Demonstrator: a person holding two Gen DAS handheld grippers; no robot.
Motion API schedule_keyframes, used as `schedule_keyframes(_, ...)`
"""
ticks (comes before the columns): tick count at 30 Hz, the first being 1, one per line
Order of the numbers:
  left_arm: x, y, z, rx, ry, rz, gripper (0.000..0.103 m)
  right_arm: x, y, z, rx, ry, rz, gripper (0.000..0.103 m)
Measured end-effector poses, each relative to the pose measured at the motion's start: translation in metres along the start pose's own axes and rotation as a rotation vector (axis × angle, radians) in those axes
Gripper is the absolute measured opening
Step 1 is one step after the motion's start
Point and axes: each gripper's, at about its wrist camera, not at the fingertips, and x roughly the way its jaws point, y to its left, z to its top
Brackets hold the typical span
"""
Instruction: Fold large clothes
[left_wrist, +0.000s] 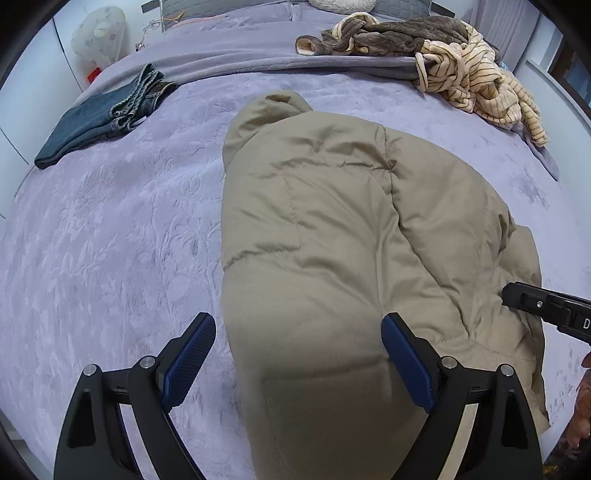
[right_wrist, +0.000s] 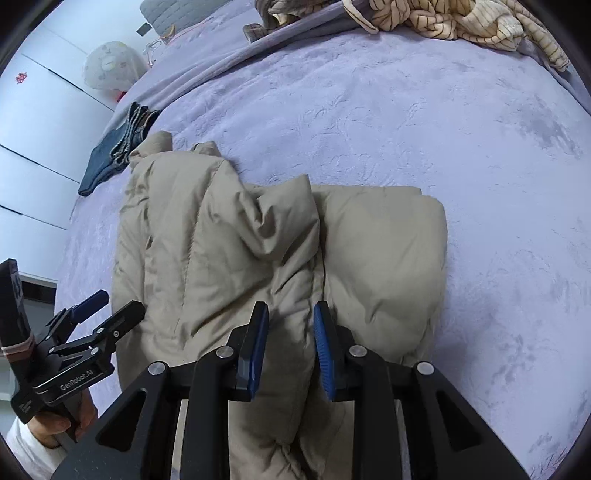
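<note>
A puffy beige jacket (left_wrist: 332, 229) lies partly folded on the lilac bedspread (left_wrist: 110, 240), its hood toward the far end. My left gripper (left_wrist: 297, 328) hovers wide open over the jacket's near left edge; one finger is above the bedspread, the other above the fabric. It also shows at the left of the right wrist view, the left gripper (right_wrist: 110, 306) open with a hand on its handle. My right gripper (right_wrist: 291, 343) stands narrow with a raised ridge of the jacket (right_wrist: 229, 240) pinched between its blue pads (right_wrist: 258, 343), beside the folded-over right panel.
Folded blue jeans (left_wrist: 96, 122) lie at the far left of the bed. A heap of striped cream and brown clothes (left_wrist: 443, 55) sits at the far right. A white fan (left_wrist: 98, 33) stands beyond the bed's left side. A white sleeve (right_wrist: 22, 446) is at the lower left.
</note>
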Motion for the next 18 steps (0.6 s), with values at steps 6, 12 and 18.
schedule_keyframes(6, -0.015, 0.006, -0.029, -0.028, 0.015, -0.004, 0.098, -0.023, 0.021, -0.039, -0.039, 0.010, 0.001, 0.028)
schedule_keyframes(12, -0.020, 0.014, -0.056, -0.055, 0.051, -0.008, 0.103, -0.030, 0.027, -0.074, -0.045, 0.033, -0.010, 0.032)
schedule_keyframes(18, -0.031, 0.019, -0.071, -0.045, 0.041, 0.045, 0.103, -0.010, 0.023, -0.099, -0.038, 0.092, -0.071, 0.031)
